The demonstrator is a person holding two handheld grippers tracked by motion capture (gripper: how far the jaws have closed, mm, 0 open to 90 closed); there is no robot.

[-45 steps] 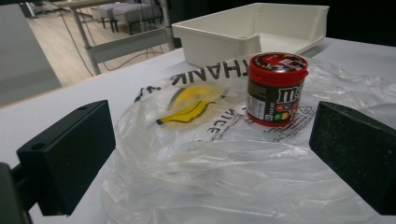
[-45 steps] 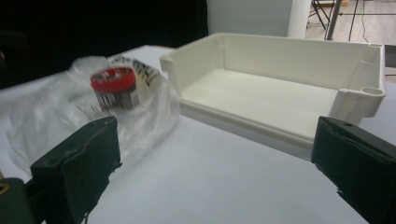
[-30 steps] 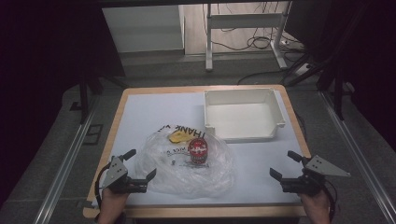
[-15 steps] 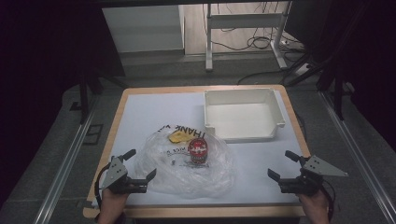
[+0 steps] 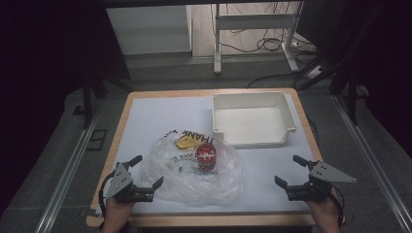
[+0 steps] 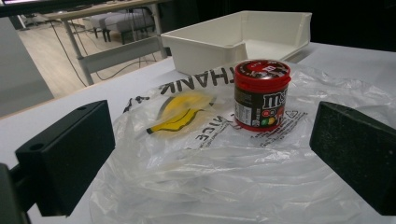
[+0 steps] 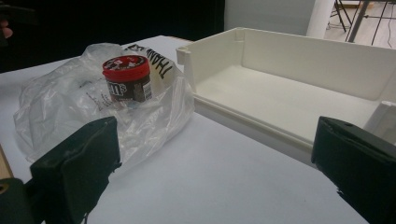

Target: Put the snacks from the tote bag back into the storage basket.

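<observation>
A clear plastic bag (image 5: pixel 194 172) printed with black letters and a yellow smiley lies flat at the front middle of the table. On it stands a small candy jar (image 5: pixel 206 156) with a red lid, upright (image 6: pixel 260 94) (image 7: pixel 127 79). My left gripper (image 5: pixel 145 172) rests open at the bag's left edge, nothing between its jaws (image 6: pixel 210 158). My right gripper (image 5: pixel 294 171) is open near the front right corner, apart from the bag, with bare table between its jaws (image 7: pixel 215 172).
An empty white bin (image 5: pixel 279 104) stands at the back right of the white table top (image 5: pixel 145 116), its open low side toward me (image 7: pixel 289 93). Wooden table edges run at front and sides. Dark floor and desk legs lie beyond.
The right gripper has drifted slightly left and inward. The left gripper, bag and jar have stayed put.
</observation>
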